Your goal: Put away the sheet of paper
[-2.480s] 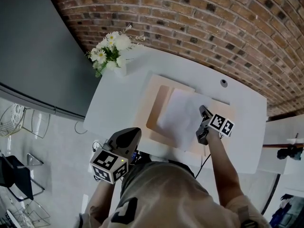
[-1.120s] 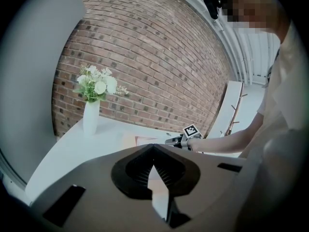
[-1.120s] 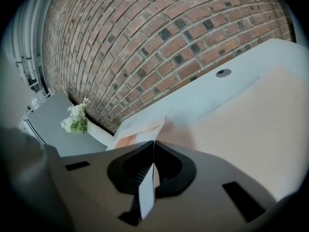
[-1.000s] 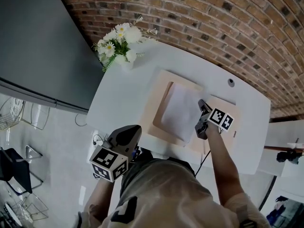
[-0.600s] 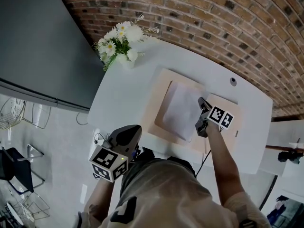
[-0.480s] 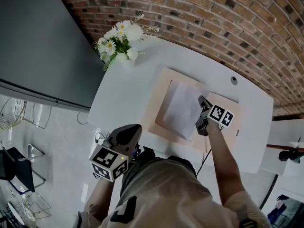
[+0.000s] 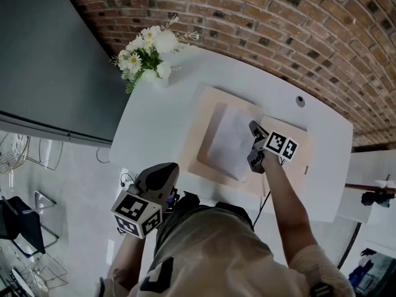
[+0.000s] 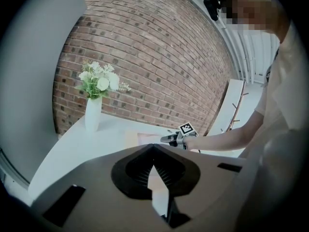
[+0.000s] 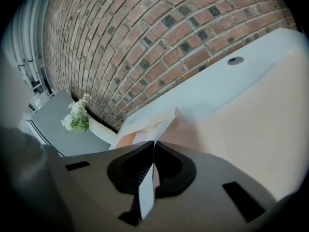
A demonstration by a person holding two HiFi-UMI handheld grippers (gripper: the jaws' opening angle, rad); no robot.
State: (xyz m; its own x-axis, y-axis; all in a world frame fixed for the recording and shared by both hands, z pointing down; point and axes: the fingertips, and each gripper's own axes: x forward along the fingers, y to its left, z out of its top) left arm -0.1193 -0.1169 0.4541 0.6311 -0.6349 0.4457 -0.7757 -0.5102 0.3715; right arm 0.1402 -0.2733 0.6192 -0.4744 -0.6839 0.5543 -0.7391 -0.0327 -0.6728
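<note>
Well, right gripper point(image 9: 153, 144) clamped on sheet of paper point(image 7: 229, 142); left gripper point(image 8: 153, 148) closed, empty.

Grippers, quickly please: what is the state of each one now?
Left gripper: closed, empty.
Right gripper: closed on the sheet of paper.

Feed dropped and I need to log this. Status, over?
Left gripper shut, empty, back by the body. Right gripper shut on paper edge, paper over beige tray. Vase at far corner, not in the way.
</note>
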